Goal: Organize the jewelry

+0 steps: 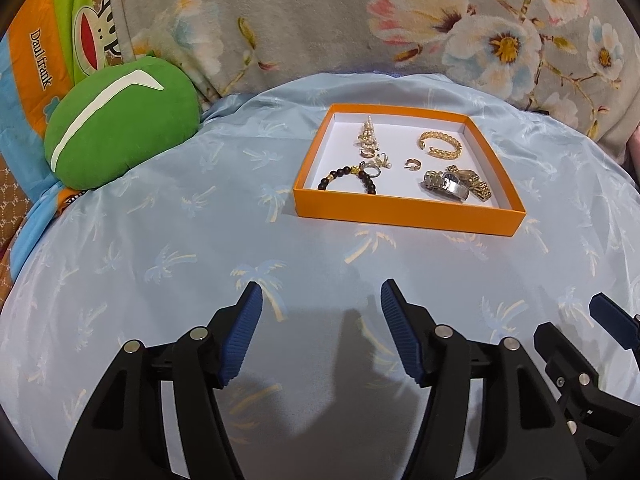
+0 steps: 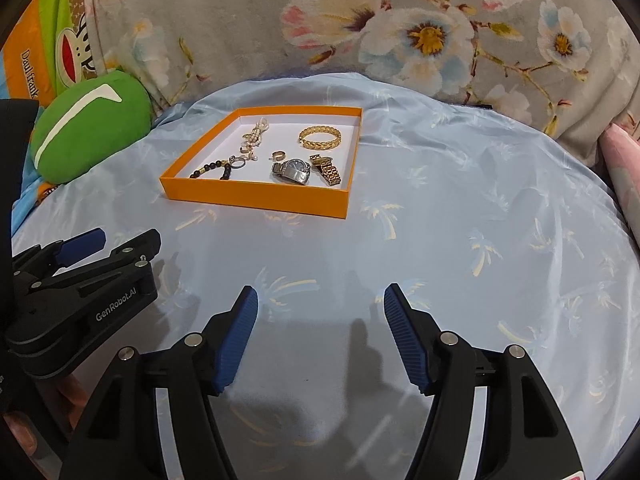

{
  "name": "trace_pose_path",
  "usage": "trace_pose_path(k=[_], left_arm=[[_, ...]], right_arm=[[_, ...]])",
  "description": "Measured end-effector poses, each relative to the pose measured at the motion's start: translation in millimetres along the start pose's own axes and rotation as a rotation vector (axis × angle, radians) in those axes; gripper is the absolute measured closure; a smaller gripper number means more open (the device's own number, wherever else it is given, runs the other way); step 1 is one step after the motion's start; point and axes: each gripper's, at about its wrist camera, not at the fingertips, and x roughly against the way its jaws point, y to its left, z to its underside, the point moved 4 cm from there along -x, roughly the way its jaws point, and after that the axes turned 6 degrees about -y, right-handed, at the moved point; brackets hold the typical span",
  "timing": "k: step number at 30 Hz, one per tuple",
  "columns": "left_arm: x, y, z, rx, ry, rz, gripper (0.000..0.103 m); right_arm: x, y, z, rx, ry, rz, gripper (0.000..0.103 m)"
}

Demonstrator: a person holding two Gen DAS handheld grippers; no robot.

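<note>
Both jaws stood apart and empty, left gripper (image 1: 321, 300) and right gripper (image 2: 321, 300) well short of the orange tray (image 1: 404, 211) holding small, light, slippery jewelry; stiff gold bangle (image 1: 439, 145) looked easiest gripped across its band

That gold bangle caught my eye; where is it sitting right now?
The gold bangle lies inside the orange tray, in its far right corner in both views. The watches lie just in front of it.
</note>
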Motion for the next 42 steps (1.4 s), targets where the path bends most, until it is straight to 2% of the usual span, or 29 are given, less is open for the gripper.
trace_pose_path(k=[14, 27, 32, 42], left_arm=[[3.7, -7.2, -1.8, -0.041, -0.024, -0.015, 0.029], [2.0, -10.0, -0.8, -0.062, -0.015, -0.027, 0.028], [3.1, -8.6, -1.1, -0.057, -0.024, -0.047, 0.023], [5.9, -7.0, -1.5, -0.054, -0.035, -0.058, 0.022]], right_arm=[[-1.0, 2.4, 0.4, 0.004, 0.003, 0.005, 0.038], [-1.4, 1.5, -0.8, 0.001, 0.007, 0.007, 0.038], [-1.6, 1.6, -0.7, 0.001, 0.006, 0.007, 0.038], [-1.4, 2.3, -0.5, 0.002, 0.004, 0.008, 0.038]])
